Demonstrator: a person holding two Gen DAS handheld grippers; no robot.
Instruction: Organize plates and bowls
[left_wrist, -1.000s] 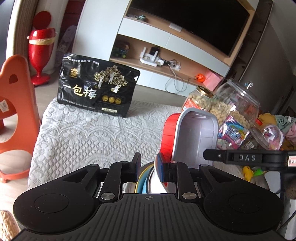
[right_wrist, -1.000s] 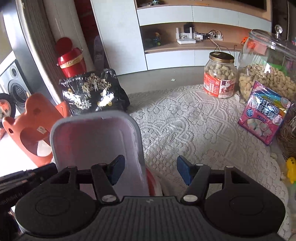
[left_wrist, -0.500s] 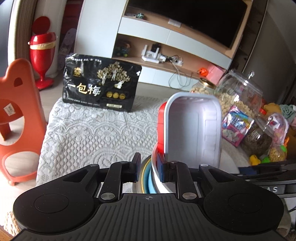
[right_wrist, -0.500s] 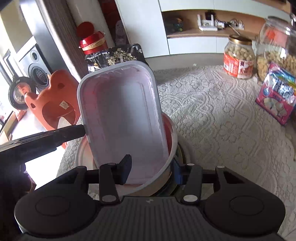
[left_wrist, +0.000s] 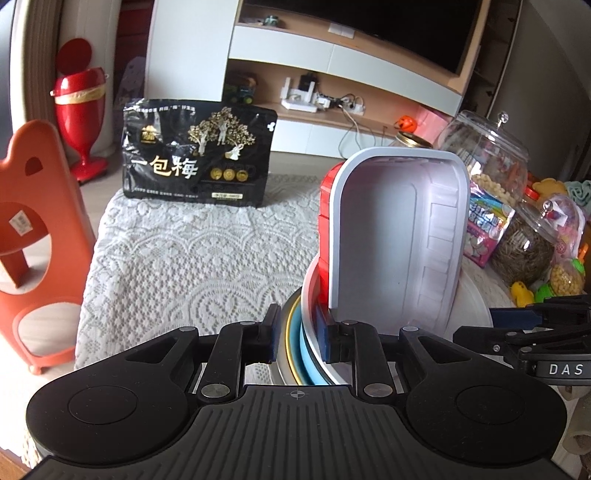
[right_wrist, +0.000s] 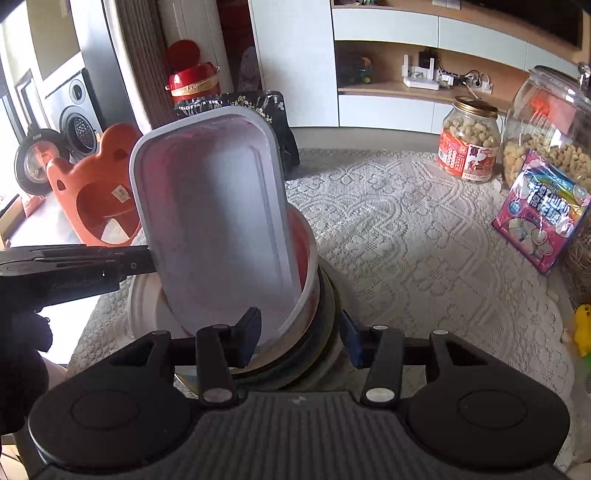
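Observation:
A stack of plates and bowls rests on the lace-covered table, its grey, yellow and blue rims (left_wrist: 295, 332) under a white bowl (left_wrist: 308, 291). A red and white rectangular container (left_wrist: 399, 240) stands on end in that bowl. My left gripper (left_wrist: 299, 334) pinches the stack's near rim, and its jaws are easing open. My right gripper (right_wrist: 300, 326) clamps the opposite side: one finger inside the white bowl (right_wrist: 308, 266), the other outside the dark plate rims (right_wrist: 328, 321). The container (right_wrist: 214, 206) rises just ahead of it. The left gripper's fingers (right_wrist: 92, 262) show at the far side.
A black snack bag (left_wrist: 195, 162) stands at the table's back. Glass jars (left_wrist: 487, 158), a nut jar (right_wrist: 469, 144), a pink candy packet (right_wrist: 543, 218) and small toys crowd the right side. An orange stool (left_wrist: 33, 236) stands off the left edge. Lace cloth (left_wrist: 192, 266) covers the table.
The right gripper slid in over the stack and narrowed its jaws from wide apart onto the rim. The left gripper kept its place, rolled slightly, and its jaws widened a little.

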